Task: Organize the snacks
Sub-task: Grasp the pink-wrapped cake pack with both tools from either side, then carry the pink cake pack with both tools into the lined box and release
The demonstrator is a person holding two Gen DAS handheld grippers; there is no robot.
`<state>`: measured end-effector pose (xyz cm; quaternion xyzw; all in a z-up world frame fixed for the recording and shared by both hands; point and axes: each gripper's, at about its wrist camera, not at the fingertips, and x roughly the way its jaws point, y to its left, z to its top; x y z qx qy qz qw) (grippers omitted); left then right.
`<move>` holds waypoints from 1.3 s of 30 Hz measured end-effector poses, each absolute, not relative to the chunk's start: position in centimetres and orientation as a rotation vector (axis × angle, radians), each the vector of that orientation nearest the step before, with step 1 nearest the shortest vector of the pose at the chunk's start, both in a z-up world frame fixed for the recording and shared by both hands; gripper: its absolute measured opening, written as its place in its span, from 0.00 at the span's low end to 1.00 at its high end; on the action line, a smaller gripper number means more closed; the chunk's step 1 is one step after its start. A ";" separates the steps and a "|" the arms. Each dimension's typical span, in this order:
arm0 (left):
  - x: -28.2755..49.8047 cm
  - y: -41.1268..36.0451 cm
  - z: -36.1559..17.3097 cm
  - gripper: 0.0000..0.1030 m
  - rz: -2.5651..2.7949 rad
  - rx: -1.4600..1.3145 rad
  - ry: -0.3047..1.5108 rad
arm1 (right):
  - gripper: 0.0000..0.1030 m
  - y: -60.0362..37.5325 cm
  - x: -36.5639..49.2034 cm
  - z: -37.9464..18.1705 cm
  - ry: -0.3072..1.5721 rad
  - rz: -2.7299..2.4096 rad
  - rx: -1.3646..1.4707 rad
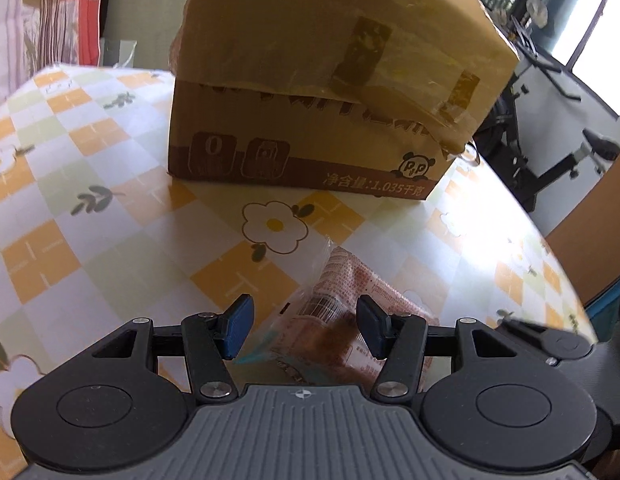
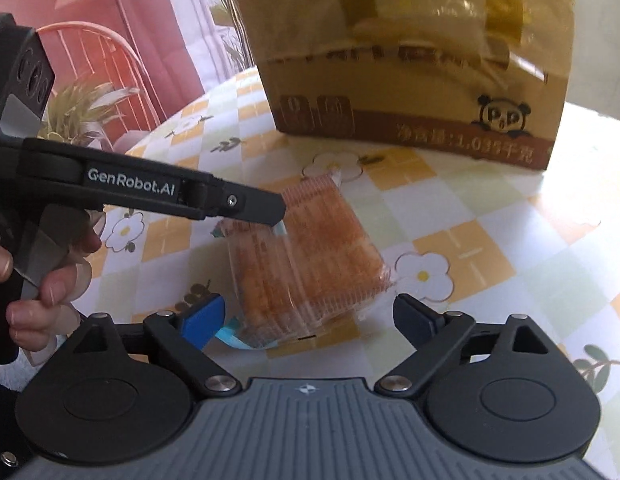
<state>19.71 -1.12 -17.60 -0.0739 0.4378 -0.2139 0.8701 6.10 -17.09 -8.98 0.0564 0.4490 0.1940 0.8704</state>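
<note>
Right now a clear-wrapped snack pack (image 2: 305, 256) with orange contents lies flat on the table (image 2: 490, 216), which has a checked cloth with white flowers. It sits on the near side of a brown cardboard box (image 2: 410, 80) standing at the far edge, its flaps up and strips of tape across them; pack and box are apart.

From the right wrist view, the right hand-held gripper (image 2: 307, 320) hangs just above the near end of the pack, its jaws spread wide to either side with nothing pressed between them. The left hand-held gripper (image 2: 279, 226) reaches in from the left, held by a hand (image 2: 37, 280), with its tip at the pack's far left corner.

In the left wrist view, that same gripper (image 1: 305, 326) is about half open, the pack (image 1: 342, 312) lying between and under its blue pads (image 1: 239, 326). Whether the pads press on the wrapper I cannot tell.
</note>
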 end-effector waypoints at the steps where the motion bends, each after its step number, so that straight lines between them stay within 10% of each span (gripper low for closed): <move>1: 19.9 -1.1 -17.7 0.57 -0.448 -0.167 0.922 | 0.88 -17.4 6.2 -9.1 0.938 0.398 0.132; 7: 19.7 -1.7 -18.2 0.57 -0.487 -0.208 0.942 | 0.72 -18.7 6.1 -8.8 0.905 0.329 0.162; 39: 16.8 -3.4 -15.9 0.54 -0.519 -0.201 0.826 | 0.58 -16.8 5.2 -6.3 0.758 0.368 -0.025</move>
